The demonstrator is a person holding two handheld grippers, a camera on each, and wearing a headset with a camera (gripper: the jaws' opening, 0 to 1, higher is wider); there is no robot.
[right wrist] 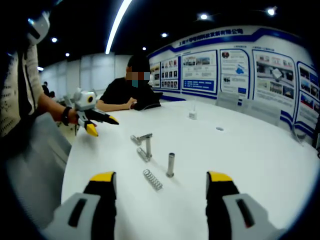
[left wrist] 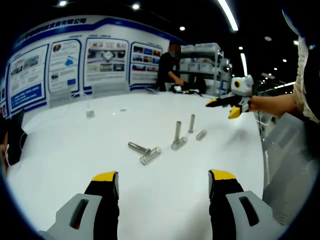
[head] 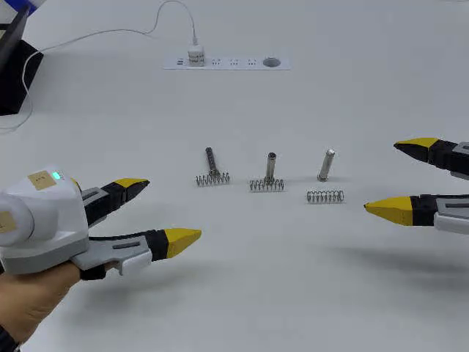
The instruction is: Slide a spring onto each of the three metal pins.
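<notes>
Three slim metal pins point(head: 270, 166) beside three coiled wire springs point(head: 266, 185)

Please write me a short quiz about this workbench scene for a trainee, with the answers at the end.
1. True or false: a spring already sits on the middle pin.
2. How many pins stand upright? A one, B two, C three.
3. Fill in: the jaws of the left gripper and the right gripper are ____.
Key: 1 false, all three springs lie on the table. 2 B, the left pin lies down. 3 open.
</notes>
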